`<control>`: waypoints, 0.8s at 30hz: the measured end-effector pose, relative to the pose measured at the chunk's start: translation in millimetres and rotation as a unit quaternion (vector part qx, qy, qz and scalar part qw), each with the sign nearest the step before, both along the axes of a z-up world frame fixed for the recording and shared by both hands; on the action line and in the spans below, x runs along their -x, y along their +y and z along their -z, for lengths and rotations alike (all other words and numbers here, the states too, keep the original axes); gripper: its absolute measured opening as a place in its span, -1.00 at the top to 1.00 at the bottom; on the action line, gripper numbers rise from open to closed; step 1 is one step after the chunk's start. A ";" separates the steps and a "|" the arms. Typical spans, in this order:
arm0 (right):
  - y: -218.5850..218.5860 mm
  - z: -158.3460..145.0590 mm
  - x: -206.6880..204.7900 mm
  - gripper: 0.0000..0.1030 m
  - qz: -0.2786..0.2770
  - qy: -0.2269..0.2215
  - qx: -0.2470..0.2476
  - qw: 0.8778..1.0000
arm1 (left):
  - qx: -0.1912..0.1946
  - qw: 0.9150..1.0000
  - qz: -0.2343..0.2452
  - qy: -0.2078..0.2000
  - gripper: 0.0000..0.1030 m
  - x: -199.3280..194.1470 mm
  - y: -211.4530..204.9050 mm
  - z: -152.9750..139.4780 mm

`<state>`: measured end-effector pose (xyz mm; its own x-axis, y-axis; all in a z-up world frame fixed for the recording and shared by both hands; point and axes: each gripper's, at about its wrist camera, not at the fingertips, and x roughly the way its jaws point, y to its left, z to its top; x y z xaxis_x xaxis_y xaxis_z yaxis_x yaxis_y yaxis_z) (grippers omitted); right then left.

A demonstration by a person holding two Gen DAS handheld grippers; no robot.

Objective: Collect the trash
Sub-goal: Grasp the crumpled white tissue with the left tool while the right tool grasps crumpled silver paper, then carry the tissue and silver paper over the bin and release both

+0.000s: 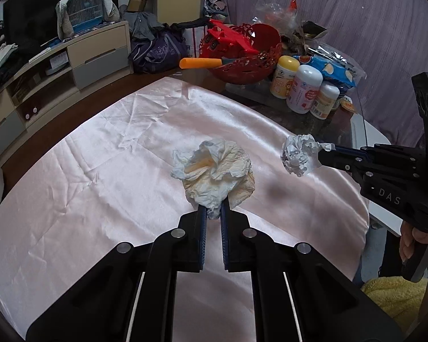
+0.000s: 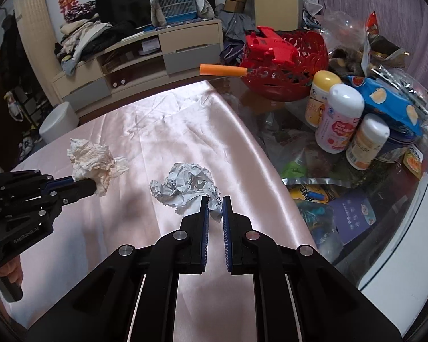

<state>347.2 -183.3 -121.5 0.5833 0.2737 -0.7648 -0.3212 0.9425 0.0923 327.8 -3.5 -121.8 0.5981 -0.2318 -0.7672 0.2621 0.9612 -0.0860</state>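
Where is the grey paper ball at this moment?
The grey paper ball is pinched in the right gripper, above the pink cloth, right of the tissue.

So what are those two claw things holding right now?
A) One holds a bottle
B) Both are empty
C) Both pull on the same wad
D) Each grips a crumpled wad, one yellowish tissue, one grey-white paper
D: the left gripper pinches the yellowish tissue, while the right gripper pinches the separate grey-white crumpled paper; the wads sit apart.
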 end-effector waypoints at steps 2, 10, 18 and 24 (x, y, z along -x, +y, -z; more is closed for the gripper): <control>-5.0 -12.8 19.0 0.79 0.002 -0.012 0.006 1.000 | 0.000 1.000 0.001 -0.007 0.85 19.6 1.0 -11.5; -30.9 -52.8 108.2 0.79 0.016 -0.050 0.021 0.998 | 0.000 0.999 0.006 -0.039 0.85 100.0 5.8 -52.6; -56.5 -45.1 193.2 0.79 0.038 -0.039 0.019 0.998 | 0.016 0.999 0.021 -0.038 0.85 178.7 -2.0 -49.4; -71.5 -9.4 243.4 0.79 0.063 -0.002 0.010 0.998 | 0.022 0.999 0.048 -0.004 0.85 219.1 -22.8 -13.2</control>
